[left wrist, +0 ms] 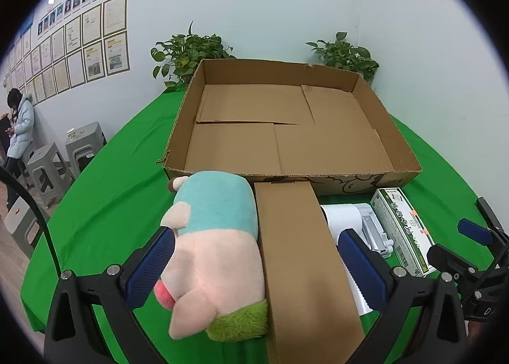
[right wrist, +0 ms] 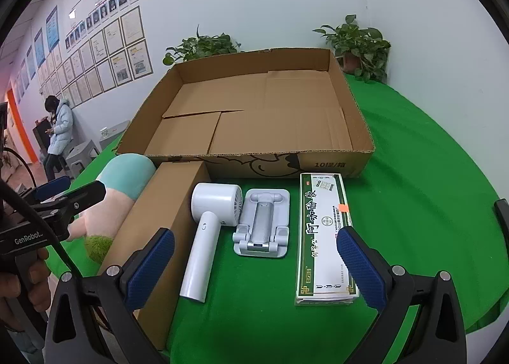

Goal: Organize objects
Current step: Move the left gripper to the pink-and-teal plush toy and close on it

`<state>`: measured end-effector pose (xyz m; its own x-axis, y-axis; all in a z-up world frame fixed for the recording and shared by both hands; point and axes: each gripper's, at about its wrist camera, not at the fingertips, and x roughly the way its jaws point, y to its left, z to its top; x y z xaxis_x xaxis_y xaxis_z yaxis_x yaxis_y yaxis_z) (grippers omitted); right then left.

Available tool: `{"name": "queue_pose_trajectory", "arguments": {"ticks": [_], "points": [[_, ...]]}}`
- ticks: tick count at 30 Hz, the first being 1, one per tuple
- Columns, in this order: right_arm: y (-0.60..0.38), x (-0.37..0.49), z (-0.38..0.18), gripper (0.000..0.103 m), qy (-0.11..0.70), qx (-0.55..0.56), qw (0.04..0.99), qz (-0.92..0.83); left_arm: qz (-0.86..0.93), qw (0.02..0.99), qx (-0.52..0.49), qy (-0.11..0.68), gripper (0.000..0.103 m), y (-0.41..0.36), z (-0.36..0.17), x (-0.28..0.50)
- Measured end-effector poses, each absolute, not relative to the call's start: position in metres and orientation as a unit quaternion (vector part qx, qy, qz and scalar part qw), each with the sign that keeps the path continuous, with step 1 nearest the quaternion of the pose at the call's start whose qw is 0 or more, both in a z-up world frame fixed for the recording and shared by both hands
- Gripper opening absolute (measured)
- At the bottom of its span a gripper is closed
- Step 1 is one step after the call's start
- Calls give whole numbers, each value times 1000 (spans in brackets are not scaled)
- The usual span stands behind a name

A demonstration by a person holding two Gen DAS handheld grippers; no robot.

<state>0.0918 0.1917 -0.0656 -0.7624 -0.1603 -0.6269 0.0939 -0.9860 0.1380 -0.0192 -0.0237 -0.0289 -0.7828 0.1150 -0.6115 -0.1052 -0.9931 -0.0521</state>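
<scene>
Both your claws are spread wide, nothing gripped: left claw straddles the plush toy and long brown carton, right claw frames fan and stand, all lined up on the desk probably for loading into the empty tray box.

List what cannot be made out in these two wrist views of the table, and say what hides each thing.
- Plush toy: its face is turned away in the left wrist view; the long brown box covers most of it in the right.
- White fan: largely behind the brown box in the left wrist view.
- Green-and-white carton: small print unreadable.
- Brown box's near end: cut off by the lower edge in both views.
- Tray box: its far outer side is hidden.
</scene>
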Motion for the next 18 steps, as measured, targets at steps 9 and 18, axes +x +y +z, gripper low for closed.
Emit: {"name": "queue_pose_trajectory", "arguments": {"ticks": [9, 18], "points": [[196, 82, -73, 103, -41, 356, 113, -927, 942, 14, -336, -4, 102, -5, -27, -20], [192, 67, -75, 103, -33, 370, 152, -916, 937, -19, -348, -24, 102, -14, -27, -22]]}}
